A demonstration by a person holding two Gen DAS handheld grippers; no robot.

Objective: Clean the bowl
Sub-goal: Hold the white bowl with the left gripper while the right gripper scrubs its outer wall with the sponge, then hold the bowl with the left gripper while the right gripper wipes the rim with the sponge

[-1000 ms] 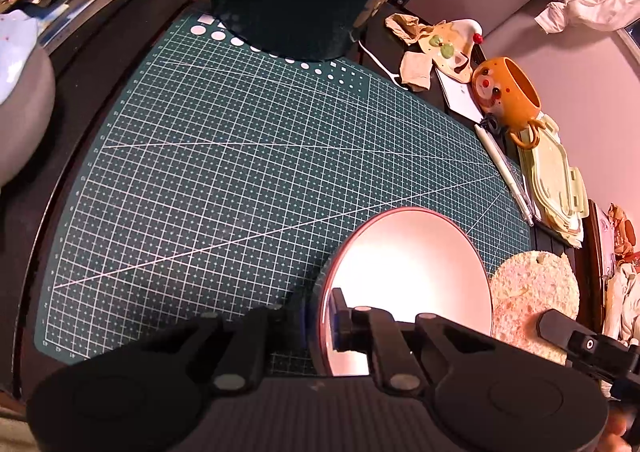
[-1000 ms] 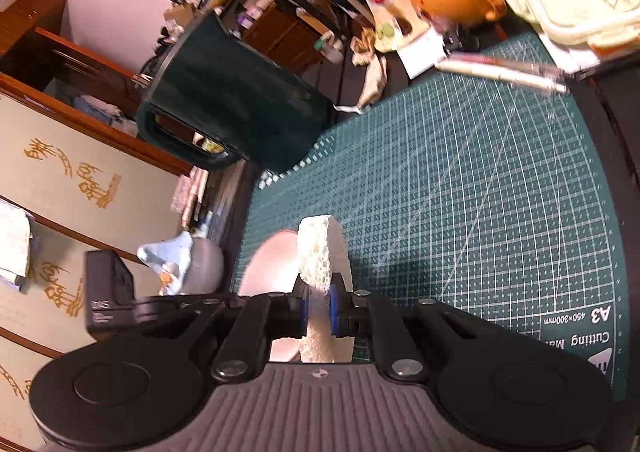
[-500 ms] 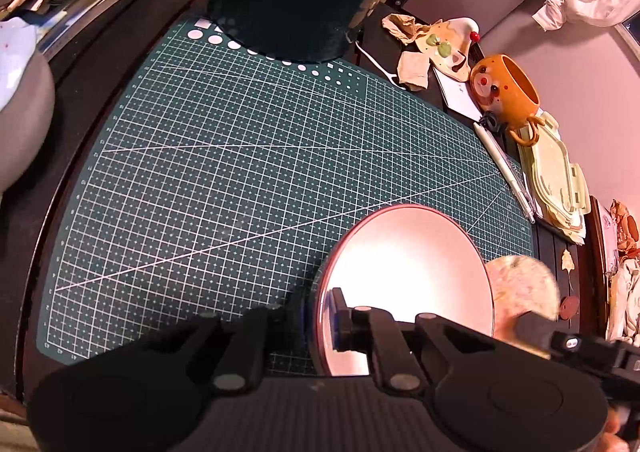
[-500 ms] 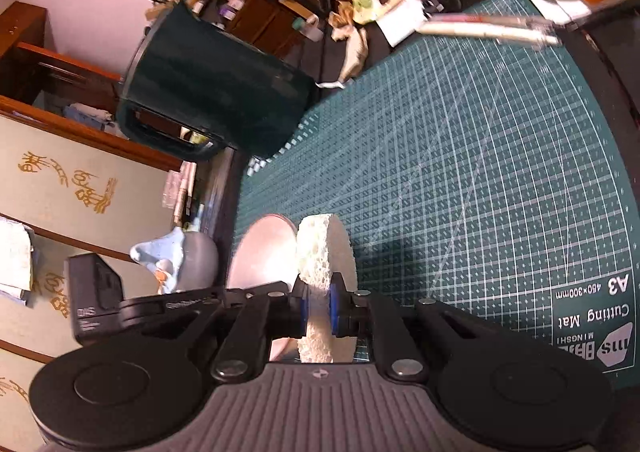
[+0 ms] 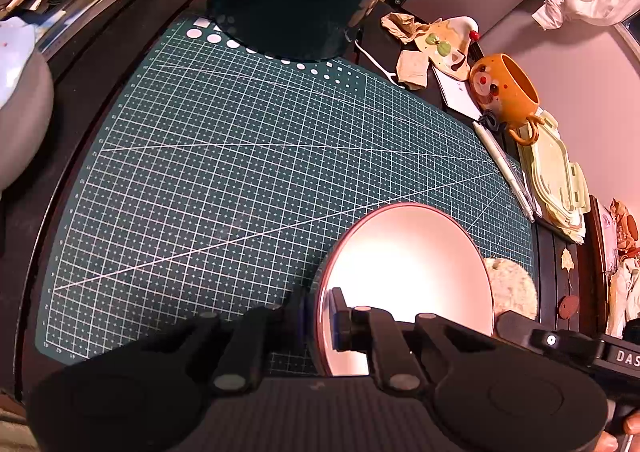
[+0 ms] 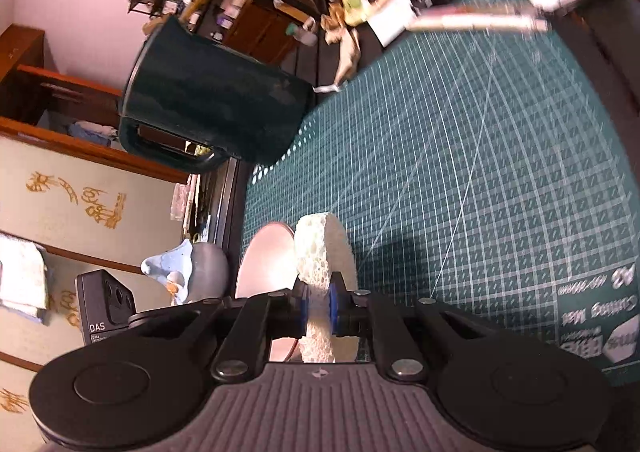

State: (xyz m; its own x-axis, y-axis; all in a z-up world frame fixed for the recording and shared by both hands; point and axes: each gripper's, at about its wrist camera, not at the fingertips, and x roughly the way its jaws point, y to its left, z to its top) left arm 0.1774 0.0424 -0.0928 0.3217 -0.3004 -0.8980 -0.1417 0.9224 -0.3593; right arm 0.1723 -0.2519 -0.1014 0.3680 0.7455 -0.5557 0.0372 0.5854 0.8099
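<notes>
Left wrist view: my left gripper [image 5: 320, 316] is clamped on the near rim of the bowl [image 5: 408, 272], which sits tilted over the green cutting mat [image 5: 240, 171] at about 5 o'clock. Its inside looks pale and glossy; any dirt is lost in glare. The sponge [image 5: 514, 288] peeks past the rim at 4 o'clock.

Right wrist view: my right gripper [image 6: 319, 302] pinches the round sponge [image 6: 320, 260] on edge, bowl [image 6: 266, 264] just beside it at 9 o'clock. Contact unclear. I judge wiping barely under way; most of the cleaning remains.
</notes>
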